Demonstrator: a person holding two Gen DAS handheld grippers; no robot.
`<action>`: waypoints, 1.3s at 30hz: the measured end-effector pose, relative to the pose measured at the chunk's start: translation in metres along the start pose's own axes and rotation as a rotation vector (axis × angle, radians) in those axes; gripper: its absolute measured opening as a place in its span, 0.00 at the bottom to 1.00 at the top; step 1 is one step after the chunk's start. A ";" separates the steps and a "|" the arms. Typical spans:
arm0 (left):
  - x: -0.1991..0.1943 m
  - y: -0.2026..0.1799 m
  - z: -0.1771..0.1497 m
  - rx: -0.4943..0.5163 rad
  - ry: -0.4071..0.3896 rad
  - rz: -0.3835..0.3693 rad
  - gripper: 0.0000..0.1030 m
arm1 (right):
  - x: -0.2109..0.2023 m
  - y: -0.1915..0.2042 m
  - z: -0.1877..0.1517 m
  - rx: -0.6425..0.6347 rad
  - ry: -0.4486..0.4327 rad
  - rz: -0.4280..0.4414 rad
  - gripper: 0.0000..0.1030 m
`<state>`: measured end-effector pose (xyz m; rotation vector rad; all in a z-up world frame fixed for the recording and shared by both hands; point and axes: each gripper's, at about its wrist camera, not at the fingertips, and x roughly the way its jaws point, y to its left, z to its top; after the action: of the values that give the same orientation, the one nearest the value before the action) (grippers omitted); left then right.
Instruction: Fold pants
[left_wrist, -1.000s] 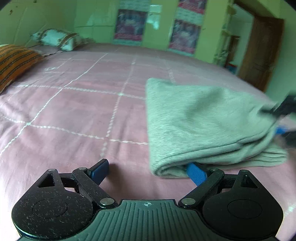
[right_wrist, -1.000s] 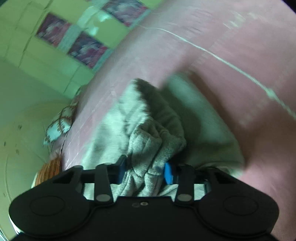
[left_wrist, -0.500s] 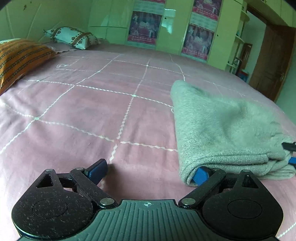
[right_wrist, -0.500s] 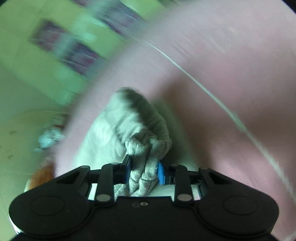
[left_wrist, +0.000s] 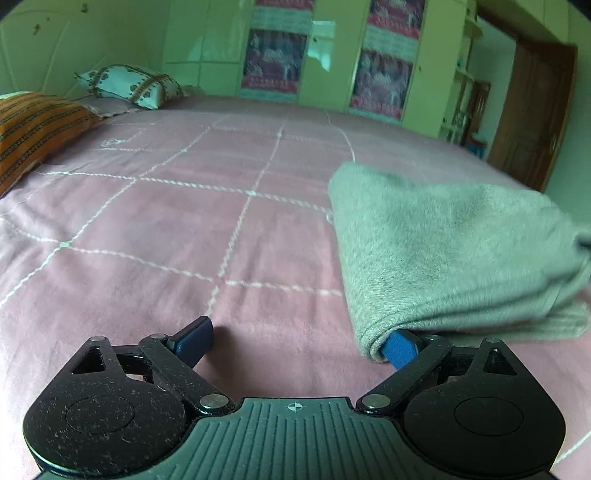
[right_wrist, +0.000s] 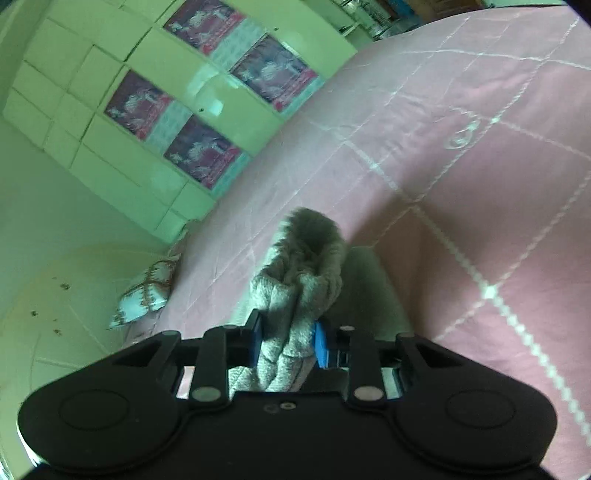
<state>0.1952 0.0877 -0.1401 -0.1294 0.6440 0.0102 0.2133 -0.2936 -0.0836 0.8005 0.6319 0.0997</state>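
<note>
Black two-finger left gripper (left_wrist: 295, 341) with blue pads sits low over a pink quilted bedspread (left_wrist: 155, 229) stitched in a white grid, its fingers spread wide apart. The left blue fingertip (left_wrist: 194, 338) rests free on the cover; the right one (left_wrist: 400, 345) is tucked under the near corner of folded grey fleece pants (left_wrist: 443, 251), which lie in a stacked bundle on the bed to the right of centre. At the head of the bed, far left, an orange striped cushion (left_wrist: 33, 129) sits beside a white patterned pillow (left_wrist: 129, 85). Pale green wardrobe doors (left_wrist: 332, 55) carrying pink posters line the far wall, with a brown wooden door (left_wrist: 532, 114) at right.

From the right wrist camera, tilted sharply so the room slants, the black right gripper (right_wrist: 288, 341) is clamped on a bunched, raised fold of the same grey pants (right_wrist: 299, 280), the cloth squeezed between its blue pads (right_wrist: 320, 343) and rising ahead of them in a rumpled ridge. More grey fabric lies flat on the bedspread (right_wrist: 480, 177) just beyond. The green wardrobe (right_wrist: 155, 122) and the patterned pillow (right_wrist: 142, 295) appear upper left and left.
</note>
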 end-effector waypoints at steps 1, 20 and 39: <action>0.000 0.001 0.001 -0.007 0.005 0.000 0.92 | 0.017 -0.015 -0.003 0.041 0.085 -0.065 0.20; -0.028 0.001 0.054 -0.053 -0.107 0.001 0.92 | -0.016 0.023 0.013 -0.368 -0.079 -0.041 0.21; 0.117 -0.063 0.127 0.007 0.069 -0.051 0.92 | 0.081 0.070 0.040 -0.622 0.028 -0.076 0.21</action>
<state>0.3678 0.0373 -0.1017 -0.1395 0.7099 -0.0458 0.3119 -0.2446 -0.0536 0.1748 0.6098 0.2252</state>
